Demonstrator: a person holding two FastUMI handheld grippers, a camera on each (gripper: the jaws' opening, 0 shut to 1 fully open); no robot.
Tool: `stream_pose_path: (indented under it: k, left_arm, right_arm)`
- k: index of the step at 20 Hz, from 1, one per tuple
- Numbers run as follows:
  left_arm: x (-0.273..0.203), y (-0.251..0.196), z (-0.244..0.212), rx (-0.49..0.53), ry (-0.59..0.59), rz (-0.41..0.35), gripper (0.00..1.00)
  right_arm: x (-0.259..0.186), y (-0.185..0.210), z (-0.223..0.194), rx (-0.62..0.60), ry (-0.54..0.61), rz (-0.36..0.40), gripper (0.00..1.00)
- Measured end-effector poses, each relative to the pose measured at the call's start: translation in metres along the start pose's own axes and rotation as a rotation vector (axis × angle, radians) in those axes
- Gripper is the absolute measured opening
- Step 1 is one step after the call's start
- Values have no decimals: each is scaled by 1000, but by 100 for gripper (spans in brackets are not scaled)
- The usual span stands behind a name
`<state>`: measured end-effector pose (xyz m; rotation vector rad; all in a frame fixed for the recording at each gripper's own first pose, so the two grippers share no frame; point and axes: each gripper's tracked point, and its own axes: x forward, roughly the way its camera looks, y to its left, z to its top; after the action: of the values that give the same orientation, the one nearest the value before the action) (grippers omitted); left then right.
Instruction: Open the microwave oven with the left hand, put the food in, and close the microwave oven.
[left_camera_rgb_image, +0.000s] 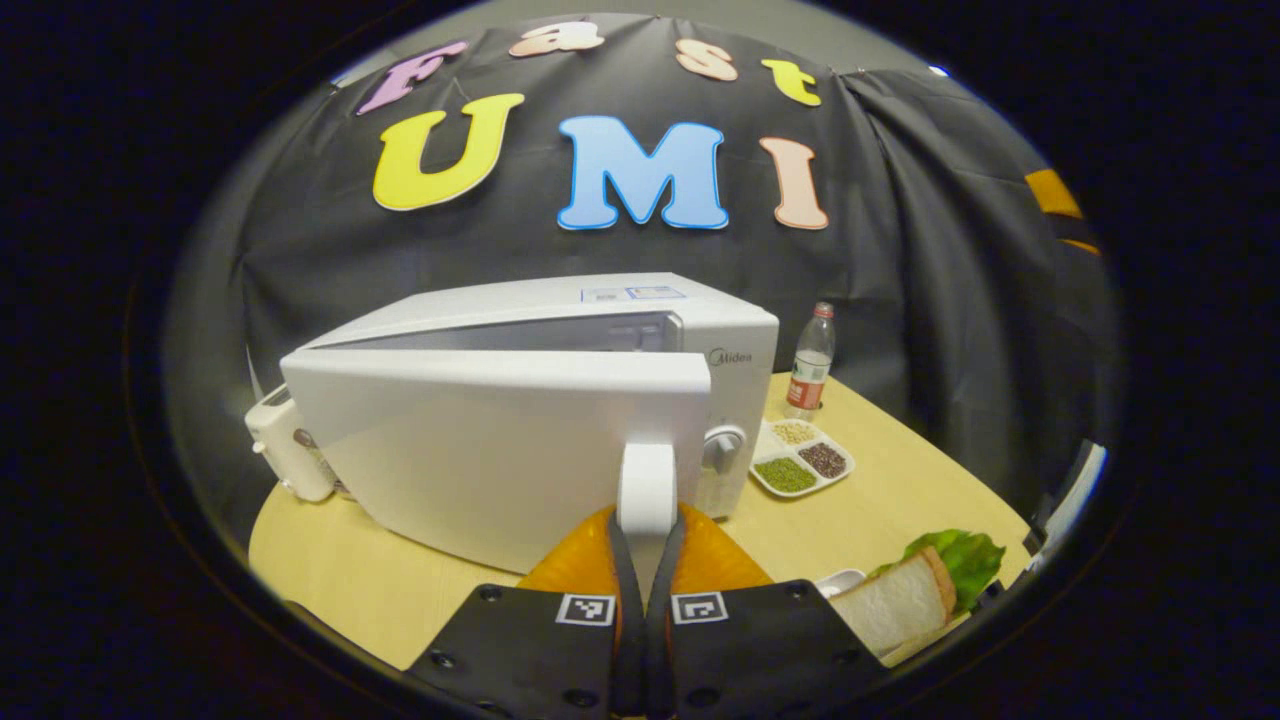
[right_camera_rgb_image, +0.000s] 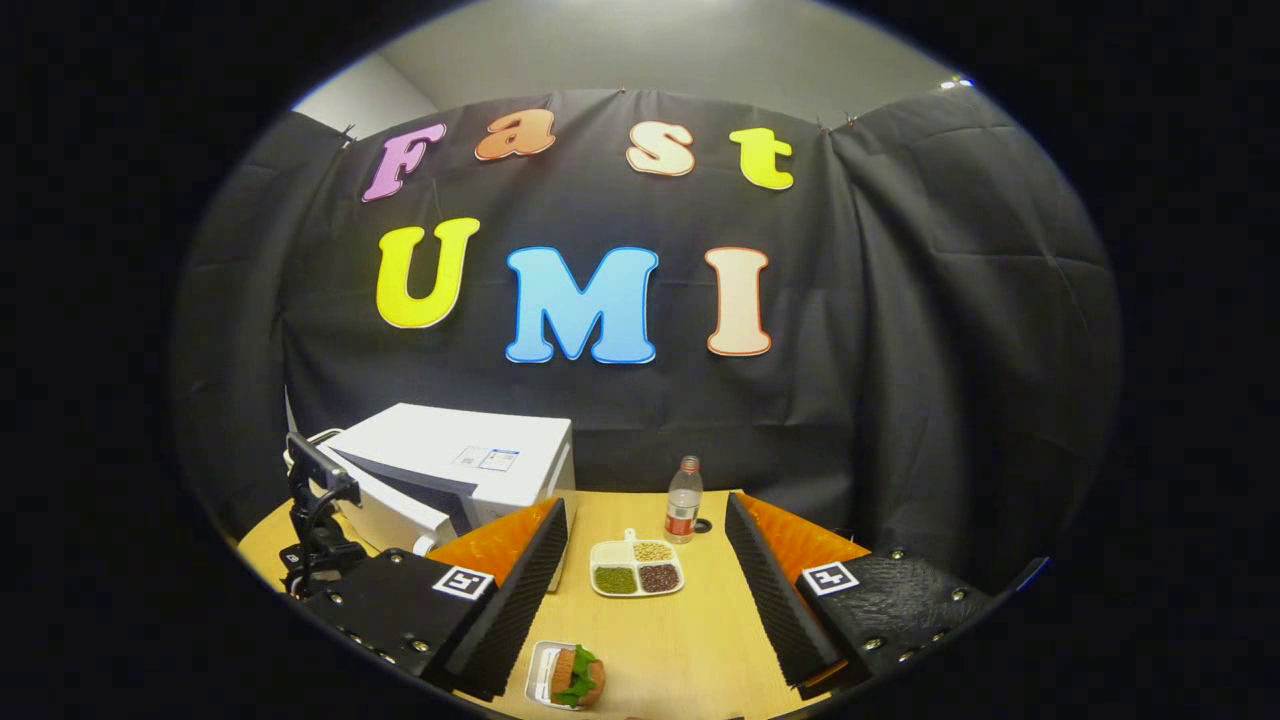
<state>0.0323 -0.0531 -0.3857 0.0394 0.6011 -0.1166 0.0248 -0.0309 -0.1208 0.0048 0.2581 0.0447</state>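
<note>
The white microwave (left_camera_rgb_image: 560, 330) stands on the table with its door (left_camera_rgb_image: 480, 450) swung partly out. My left gripper (left_camera_rgb_image: 647, 525) is shut on the door's upright white handle (left_camera_rgb_image: 647, 485). A sandwich (left_camera_rgb_image: 900, 600) with green lettuce lies at the lower right. In the right gripper view the same microwave (right_camera_rgb_image: 470, 450) is at the left, with the left gripper (right_camera_rgb_image: 318, 520) in front of its door. My right gripper (right_camera_rgb_image: 646, 505) hovers open above the table with nothing between its fingers. Below it the sandwich (right_camera_rgb_image: 578, 677) rests on a small white tray (right_camera_rgb_image: 538, 672).
A divided dish of grains and beans (left_camera_rgb_image: 800, 458) (right_camera_rgb_image: 637, 568) and a water bottle (left_camera_rgb_image: 812, 360) (right_camera_rgb_image: 683, 510) stand right of the microwave. A small white appliance (left_camera_rgb_image: 285, 440) sits at its left. The round wooden table (left_camera_rgb_image: 900, 490) ends close to the booth's wall.
</note>
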Motion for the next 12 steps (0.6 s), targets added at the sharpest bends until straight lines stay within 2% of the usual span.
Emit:
stream_pose_path:
  k: [6, 12]
  left_arm:
    - [-68, 24, -30, 31, 32, -27, 6]
    - [-132, 67, -63, 58, 51, -67, 6]
  right_arm:
    - [-12, 36, 5, 6, -27, 55, 96]
    - [-21, 74, 1, 12, -21, 97, 96]
